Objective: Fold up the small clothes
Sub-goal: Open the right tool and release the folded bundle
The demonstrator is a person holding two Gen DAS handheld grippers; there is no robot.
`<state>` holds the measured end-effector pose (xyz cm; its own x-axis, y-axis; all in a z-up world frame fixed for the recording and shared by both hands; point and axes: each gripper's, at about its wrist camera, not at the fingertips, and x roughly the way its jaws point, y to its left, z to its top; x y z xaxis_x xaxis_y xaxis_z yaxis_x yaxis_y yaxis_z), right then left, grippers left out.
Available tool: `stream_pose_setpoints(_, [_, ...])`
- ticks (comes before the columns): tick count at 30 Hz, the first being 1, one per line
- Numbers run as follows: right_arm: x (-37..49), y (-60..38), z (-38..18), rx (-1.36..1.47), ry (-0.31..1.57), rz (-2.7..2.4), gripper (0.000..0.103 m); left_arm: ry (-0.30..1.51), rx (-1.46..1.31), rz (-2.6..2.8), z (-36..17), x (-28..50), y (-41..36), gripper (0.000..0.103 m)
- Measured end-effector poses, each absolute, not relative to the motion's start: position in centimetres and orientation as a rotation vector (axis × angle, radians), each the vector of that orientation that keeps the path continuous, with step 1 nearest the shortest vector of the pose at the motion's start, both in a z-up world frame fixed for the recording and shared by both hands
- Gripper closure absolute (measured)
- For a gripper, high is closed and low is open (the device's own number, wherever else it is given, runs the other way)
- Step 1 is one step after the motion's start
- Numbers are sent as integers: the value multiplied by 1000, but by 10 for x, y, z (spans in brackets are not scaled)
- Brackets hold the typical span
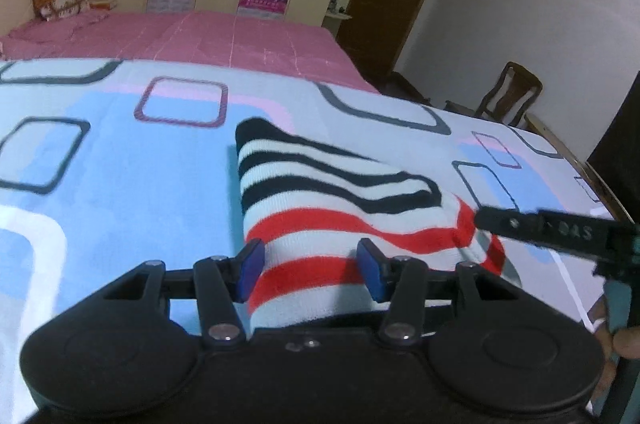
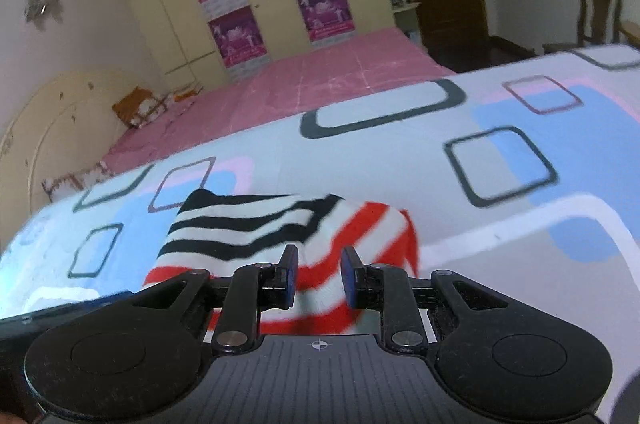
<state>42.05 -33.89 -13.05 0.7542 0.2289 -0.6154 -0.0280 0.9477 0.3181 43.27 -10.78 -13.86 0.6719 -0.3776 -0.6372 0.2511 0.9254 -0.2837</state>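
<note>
Left tongs [image 1: 310,270] wide apart, right tongs [image 2: 318,276] narrower, both empty above the folded striped garment [image 1: 340,200]. Only left view shows right tongs' finger [image 1: 520,224].

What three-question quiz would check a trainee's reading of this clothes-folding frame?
1. True or false: the left hand-held gripper is shut on the striped garment.
2. Which stripe colours lie at the garment's far end? A) red B) black C) blue
3. Fill in: the garment lies on a sheet printed with rounded ____.

Key:
1. False; its jaws stand open, with the garment's near end showing between them.
2. B; the red stripes lie nearer the right hand-held gripper, also open.
3. Squares.
</note>
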Motion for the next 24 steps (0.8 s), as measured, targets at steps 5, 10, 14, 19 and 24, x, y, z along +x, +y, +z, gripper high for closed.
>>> stream_pose_setpoints(5, [445, -327, -157, 190, 751, 91, 80, 738, -178, -364, -146, 430, -112, 54])
stream_pose_setpoints(10, [444, -339, -179, 173, 742, 28, 80, 738, -143, -383, -152, 434, -110, 46])
stream_pose_setpoints(14, [447, -339, -175, 176, 758, 33, 80, 753, -161, -391, -143, 440, -108, 49])
stream_pose_setpoints(19, [457, -343, -149, 257, 703, 79, 80, 735, -163, -382, -137, 462, -110, 54])
stream_pose_setpoints(24, [480, -335, -158, 225, 717, 77, 80, 735, -151, -363, -144, 484, -119, 54])
